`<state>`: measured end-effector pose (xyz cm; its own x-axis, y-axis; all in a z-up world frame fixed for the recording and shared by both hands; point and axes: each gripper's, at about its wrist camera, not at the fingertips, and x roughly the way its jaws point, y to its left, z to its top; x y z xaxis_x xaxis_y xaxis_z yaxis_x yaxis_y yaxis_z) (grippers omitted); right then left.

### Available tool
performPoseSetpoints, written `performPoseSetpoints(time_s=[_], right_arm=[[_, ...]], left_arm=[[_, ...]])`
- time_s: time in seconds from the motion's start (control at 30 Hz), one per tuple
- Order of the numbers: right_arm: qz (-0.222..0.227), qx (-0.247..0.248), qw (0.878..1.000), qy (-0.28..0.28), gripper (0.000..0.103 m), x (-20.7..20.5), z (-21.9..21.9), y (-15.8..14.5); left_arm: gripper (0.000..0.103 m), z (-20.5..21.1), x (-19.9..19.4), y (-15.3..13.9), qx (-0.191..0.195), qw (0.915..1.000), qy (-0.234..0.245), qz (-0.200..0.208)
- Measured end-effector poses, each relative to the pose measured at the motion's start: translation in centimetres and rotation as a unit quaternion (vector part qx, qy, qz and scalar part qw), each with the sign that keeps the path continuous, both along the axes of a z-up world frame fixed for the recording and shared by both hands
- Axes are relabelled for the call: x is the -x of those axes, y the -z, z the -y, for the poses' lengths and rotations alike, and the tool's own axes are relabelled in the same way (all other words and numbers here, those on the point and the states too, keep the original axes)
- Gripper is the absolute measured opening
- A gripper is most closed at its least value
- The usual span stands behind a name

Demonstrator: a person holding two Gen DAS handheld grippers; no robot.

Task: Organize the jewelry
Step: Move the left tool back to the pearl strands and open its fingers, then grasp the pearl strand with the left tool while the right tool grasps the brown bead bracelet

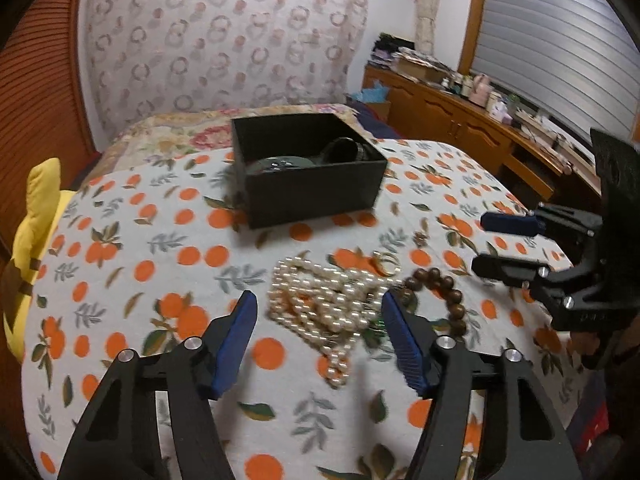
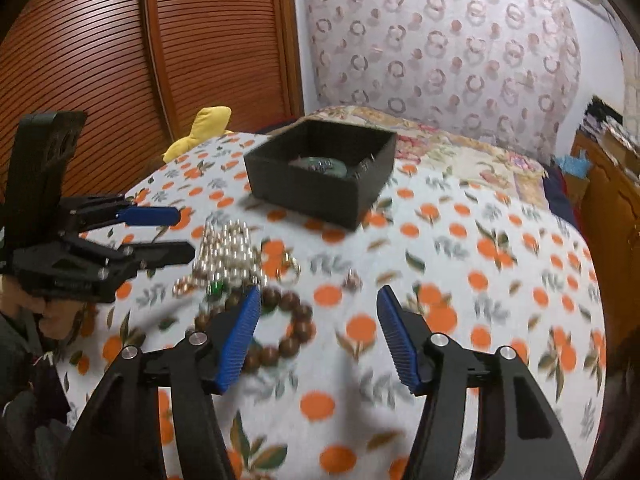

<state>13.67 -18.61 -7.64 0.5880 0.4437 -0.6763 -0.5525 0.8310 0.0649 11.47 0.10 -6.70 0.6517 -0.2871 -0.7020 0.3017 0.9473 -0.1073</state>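
A heap of pearl necklace (image 1: 326, 304) lies on the orange-print cloth, with a brown wooden bead bracelet (image 1: 446, 298) and a gold ring (image 1: 386, 262) beside it. My left gripper (image 1: 318, 312) is open, its blue pads on either side of the pearls, just above them. A black open box (image 1: 312, 168) behind holds a dark green bangle (image 1: 280, 164) and a dark band. In the right wrist view my right gripper (image 2: 318, 308) is open and empty above the cloth, its left pad over the bead bracelet (image 2: 288, 326). The pearls (image 2: 228, 248) and box (image 2: 320, 176) show there too.
A small ring-like trinket (image 2: 352, 280) and a green bead (image 2: 216, 289) lie near the bracelet. A yellow plush toy (image 1: 36, 240) sits at the table's left edge. A wooden sideboard (image 1: 460, 120) with clutter stands at the right; a slatted wooden door (image 2: 120, 60) stands left.
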Motion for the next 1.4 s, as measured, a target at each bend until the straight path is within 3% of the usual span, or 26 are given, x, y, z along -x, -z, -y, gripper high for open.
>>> performPoseSetpoints(time_s=[0.13,0.53,0.7,0.73,0.97,1.17,1.4], right_arm=[[-0.010,-0.009,1.000,0.008,0.063,1.3,0.8,1.0],[-0.013,-0.020,1.000,0.015,0.063,2.4,2.0,1.4],[-0.015,-0.023,0.999,0.017,0.063,2.5,2.0,1.4],[-0.015,-0.022,1.000,0.016,0.063,2.6,2.0,1.5],[-0.015,-0.020,1.000,0.013,0.063,2.8,1.4,1.7],[-0.017,-0.016,1.000,0.007,0.063,2.7,0.5,1.7],[-0.020,-0.010,1.000,-0.010,0.063,2.9,-0.6,1.9]], left_arm=[[0.038,1.3,-0.4,0.1,-0.008,0.9998,0.017,-0.008],[0.034,3.9,-2.7,1.2,-0.050,0.9979,0.028,-0.028],[0.017,3.7,-2.6,1.5,-0.054,0.9977,0.029,-0.030],[0.010,3.5,-2.4,1.4,-0.049,0.9980,0.030,-0.025],[0.007,2.1,-1.4,0.5,-0.028,0.9995,0.013,-0.011],[0.007,0.5,0.0,-2.2,0.013,0.9997,0.003,0.019],[0.007,-0.3,1.4,-5.6,0.032,0.9976,-0.007,0.060]])
